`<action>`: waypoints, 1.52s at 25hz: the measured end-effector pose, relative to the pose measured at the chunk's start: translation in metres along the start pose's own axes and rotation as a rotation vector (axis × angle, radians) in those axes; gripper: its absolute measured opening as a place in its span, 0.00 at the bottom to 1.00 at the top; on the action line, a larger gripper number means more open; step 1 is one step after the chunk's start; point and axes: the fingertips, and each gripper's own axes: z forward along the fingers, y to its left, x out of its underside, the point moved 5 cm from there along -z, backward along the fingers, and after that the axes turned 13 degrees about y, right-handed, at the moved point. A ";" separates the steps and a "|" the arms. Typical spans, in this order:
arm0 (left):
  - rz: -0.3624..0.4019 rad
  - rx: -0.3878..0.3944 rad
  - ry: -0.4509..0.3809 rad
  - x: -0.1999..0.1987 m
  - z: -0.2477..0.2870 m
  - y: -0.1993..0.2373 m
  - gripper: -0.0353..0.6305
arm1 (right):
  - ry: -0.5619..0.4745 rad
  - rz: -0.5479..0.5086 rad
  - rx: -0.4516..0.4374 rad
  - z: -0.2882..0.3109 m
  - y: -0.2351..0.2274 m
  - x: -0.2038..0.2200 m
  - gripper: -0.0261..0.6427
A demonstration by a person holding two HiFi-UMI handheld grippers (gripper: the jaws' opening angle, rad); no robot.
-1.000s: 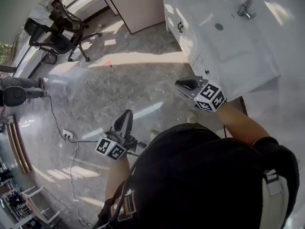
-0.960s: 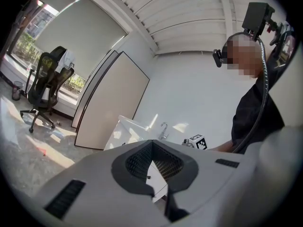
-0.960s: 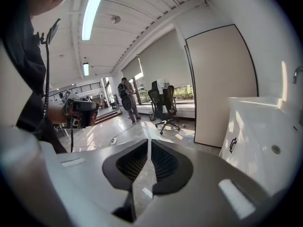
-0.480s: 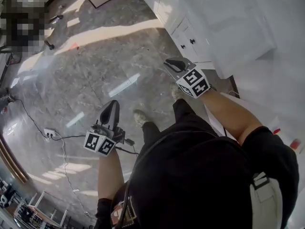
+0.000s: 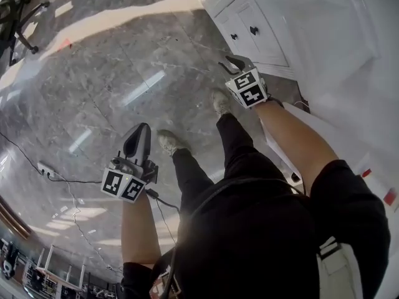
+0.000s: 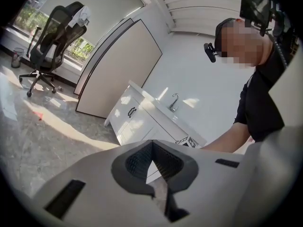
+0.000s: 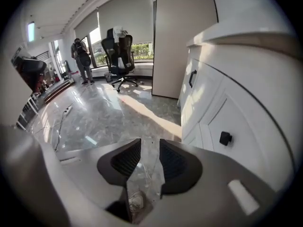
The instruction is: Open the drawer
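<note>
Progress near zero, we judge. Left gripper [image 5: 139, 131] hangs over the floor [image 5: 93, 73] well apart from the vanity [image 5: 280, 17], fingers pressed together at the tips, nothing in them. Right gripper [image 5: 233, 60] is near the vanity, its jaws have just been opening and now stand spread, only floor showing between. Right of it sits the knobbed front we take for the drawer [image 7: 236, 122], flush shut, knob [image 7: 225, 137] untouched. Reach, grip and pull are all left.
</note>
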 end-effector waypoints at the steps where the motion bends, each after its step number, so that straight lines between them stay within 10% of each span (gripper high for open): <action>1: -0.002 -0.001 0.001 0.004 0.005 0.008 0.05 | 0.021 0.028 0.019 0.016 -0.008 0.008 0.18; 27: -0.074 0.027 0.013 0.080 0.095 0.105 0.05 | 0.227 0.208 0.306 0.237 -0.129 0.060 0.51; 35: -0.100 0.023 0.015 0.085 0.085 0.121 0.05 | 0.317 0.269 0.404 0.252 -0.138 0.061 0.50; 38: -0.103 0.020 0.011 0.084 0.083 0.125 0.05 | 0.334 0.277 0.477 0.248 -0.144 0.061 0.36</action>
